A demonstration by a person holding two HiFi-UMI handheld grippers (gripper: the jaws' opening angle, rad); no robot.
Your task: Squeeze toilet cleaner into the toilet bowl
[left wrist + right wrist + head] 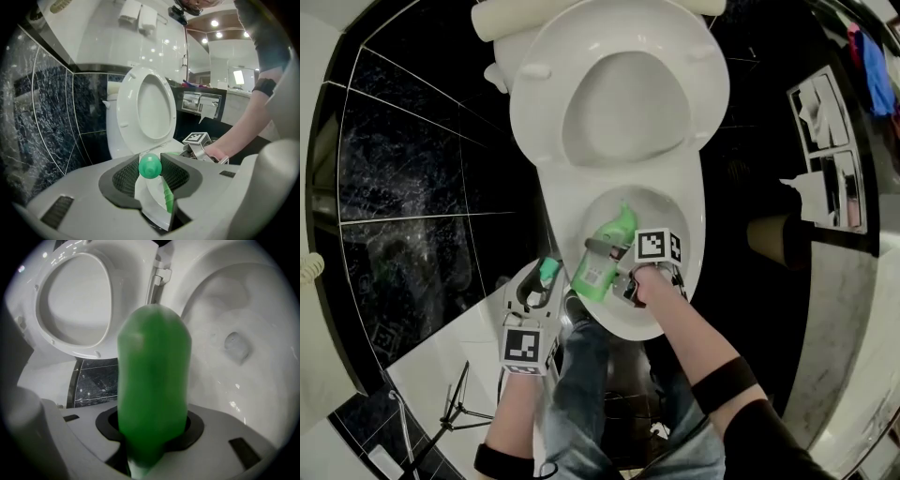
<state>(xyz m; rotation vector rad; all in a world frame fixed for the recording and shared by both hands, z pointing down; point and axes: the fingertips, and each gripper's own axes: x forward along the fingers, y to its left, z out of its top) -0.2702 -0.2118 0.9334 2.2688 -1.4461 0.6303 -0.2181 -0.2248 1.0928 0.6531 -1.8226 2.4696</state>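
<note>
A green toilet-cleaner bottle [600, 265] is tilted over the white toilet bowl [697, 234], its nozzle pointing down into the bowl. My right gripper [609, 251] is shut on the bottle's body, and in the right gripper view the bottle [153, 390] fills the space between the jaws of the right gripper [152, 427]. My left gripper [542, 281] hovers at the bowl's left front rim, shut on the small green cap [548, 272]. In the left gripper view the cap [150, 166] sits pinched between the pads of the left gripper [150, 174].
The seat [534, 103] and lid stand raised against the cistern. Dark marbled tiles [403, 187] cover the wall on the left. A paper holder [825, 150] hangs on the right wall. The person's legs in jeans [581, 394] stand in front of the bowl.
</note>
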